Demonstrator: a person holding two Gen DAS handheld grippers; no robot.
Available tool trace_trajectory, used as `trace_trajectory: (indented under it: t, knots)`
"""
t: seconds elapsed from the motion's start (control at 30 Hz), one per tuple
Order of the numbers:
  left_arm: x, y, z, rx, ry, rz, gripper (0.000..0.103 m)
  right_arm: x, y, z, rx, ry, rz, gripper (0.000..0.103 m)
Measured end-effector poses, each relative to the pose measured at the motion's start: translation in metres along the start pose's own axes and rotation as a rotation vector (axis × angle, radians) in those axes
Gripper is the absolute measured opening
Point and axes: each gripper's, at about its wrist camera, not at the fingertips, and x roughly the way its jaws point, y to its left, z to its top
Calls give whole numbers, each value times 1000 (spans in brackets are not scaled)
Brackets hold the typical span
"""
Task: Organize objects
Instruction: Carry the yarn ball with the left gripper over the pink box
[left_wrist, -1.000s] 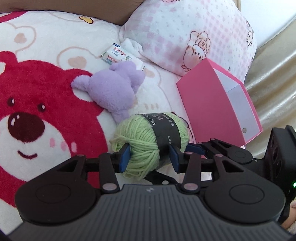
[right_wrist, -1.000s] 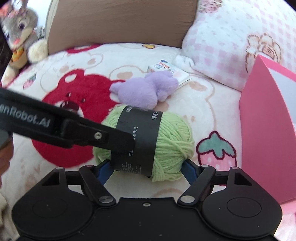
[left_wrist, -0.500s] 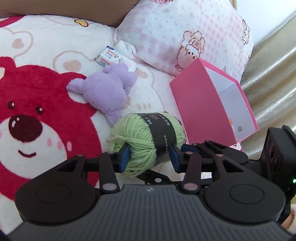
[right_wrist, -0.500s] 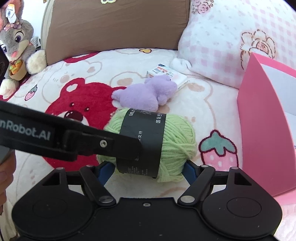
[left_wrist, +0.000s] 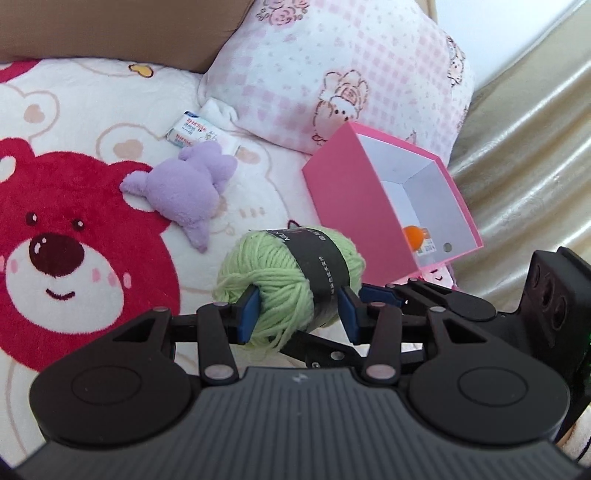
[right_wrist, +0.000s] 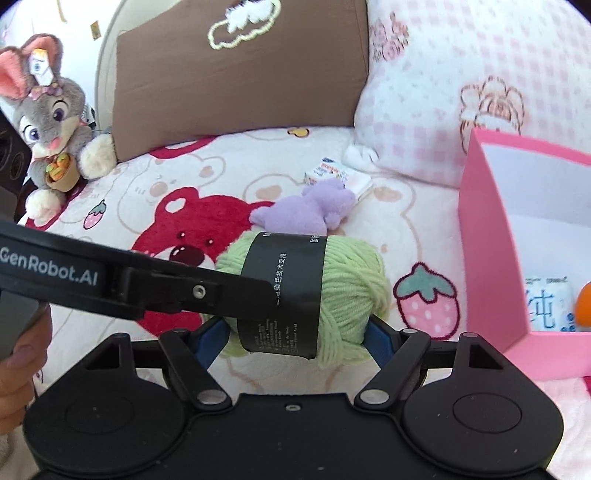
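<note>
Holding: green yarn ball (left_wrist: 291, 273), pinched by my left tool (left_wrist: 297, 314) and my right tool (right_wrist: 297, 338), apparently clear of the bed. Pink box (left_wrist: 354, 206) lies just right of it, mouth open. Yarn band axis runs crosswise.

Sunlit bed (left_wrist: 92, 110), brown cushion (right_wrist: 236, 81), gold curtain (left_wrist: 524, 155).
</note>
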Motion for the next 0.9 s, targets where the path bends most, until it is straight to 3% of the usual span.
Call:
trace_trajectory:
  t: [0.9]
  knots:
    - [-26, -91, -7, 121, 49, 8, 45, -81, -1, -13, -20, -26, -85, 85]
